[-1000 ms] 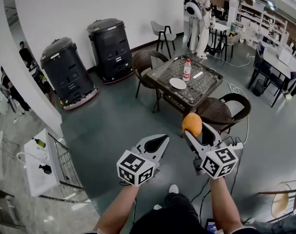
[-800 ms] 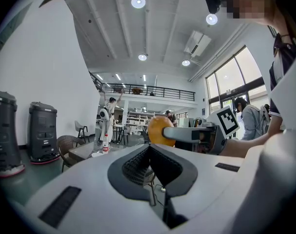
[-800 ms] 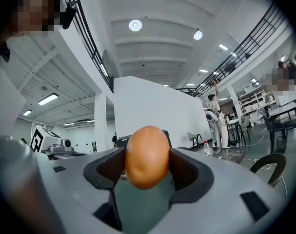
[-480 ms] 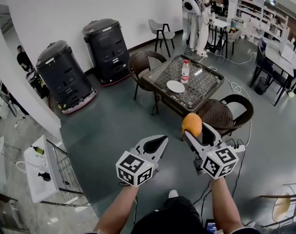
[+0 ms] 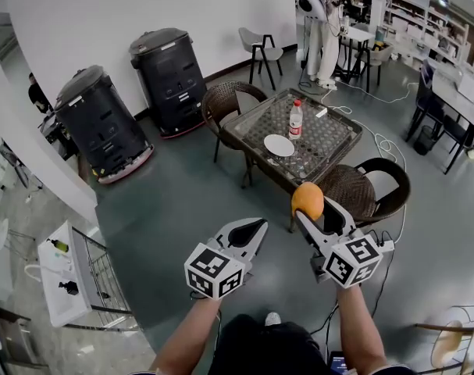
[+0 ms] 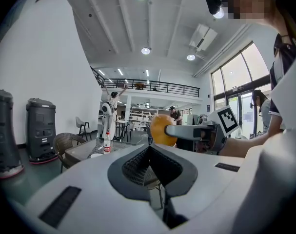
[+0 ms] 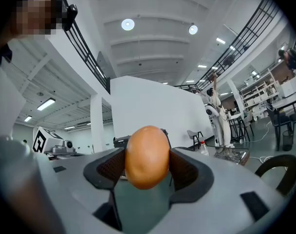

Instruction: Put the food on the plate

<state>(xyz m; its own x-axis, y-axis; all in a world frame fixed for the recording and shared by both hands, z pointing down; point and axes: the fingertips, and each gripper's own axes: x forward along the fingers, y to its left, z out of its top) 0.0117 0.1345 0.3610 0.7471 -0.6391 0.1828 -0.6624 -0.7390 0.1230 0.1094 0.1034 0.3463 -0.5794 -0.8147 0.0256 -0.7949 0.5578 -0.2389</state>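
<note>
An orange bread roll (image 5: pixel 307 200) sits clamped between the jaws of my right gripper (image 5: pixel 309 206); it fills the middle of the right gripper view as the same roll (image 7: pixel 147 156), and it shows as an orange lump (image 6: pixel 161 129) in the left gripper view. My left gripper (image 5: pixel 251 229) is held beside it, its jaws shut with nothing between them. A white plate (image 5: pixel 279 144) lies on the glass-topped table (image 5: pixel 330 140) ahead of both grippers, well beyond reach, next to a plastic bottle (image 5: pixel 295 120) with a red label.
Wicker chairs (image 5: pixel 226 101) stand round the table, one (image 5: pixel 369 187) close to my right gripper. Two black bins (image 5: pixel 167 69) stand by the white wall. A white cart (image 5: pixel 65 272) is at the left. Cables (image 5: pixel 381 143) trail over the grey floor.
The view has drifted forward slightly, so the table and plate sit a little nearer. Both grippers keep their pose, and the roll stays held.
</note>
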